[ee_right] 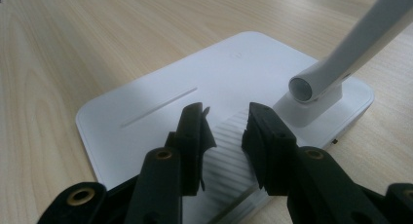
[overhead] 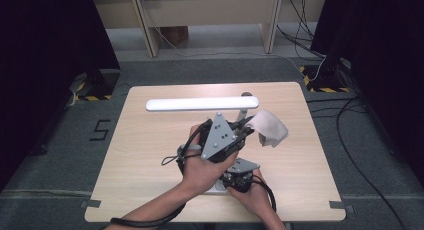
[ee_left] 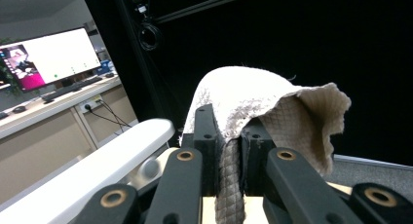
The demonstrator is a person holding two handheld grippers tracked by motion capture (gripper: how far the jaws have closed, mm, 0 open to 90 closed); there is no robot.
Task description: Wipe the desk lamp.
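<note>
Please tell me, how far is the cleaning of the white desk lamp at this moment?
Done: the left claw is shut on the cloth and has it lifted beside the lamp arm. In hand: the right claw rests on the lamp base, jaws apart, apparently steadying it. Left: the cloth touches no part of the lamp, so wiping of the lamp head seems not yet begun.

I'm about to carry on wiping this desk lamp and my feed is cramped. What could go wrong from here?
1. The left gripper pinches the cloth by one fold only; most hangs loose, so it might slip out or snag while wiping.
2. The lamp head sits on a thin arm; a hard push could tilt the lamp.
3. The right gripper rests on the lamp base with nothing clamped, so the base may slide on the table.
</note>
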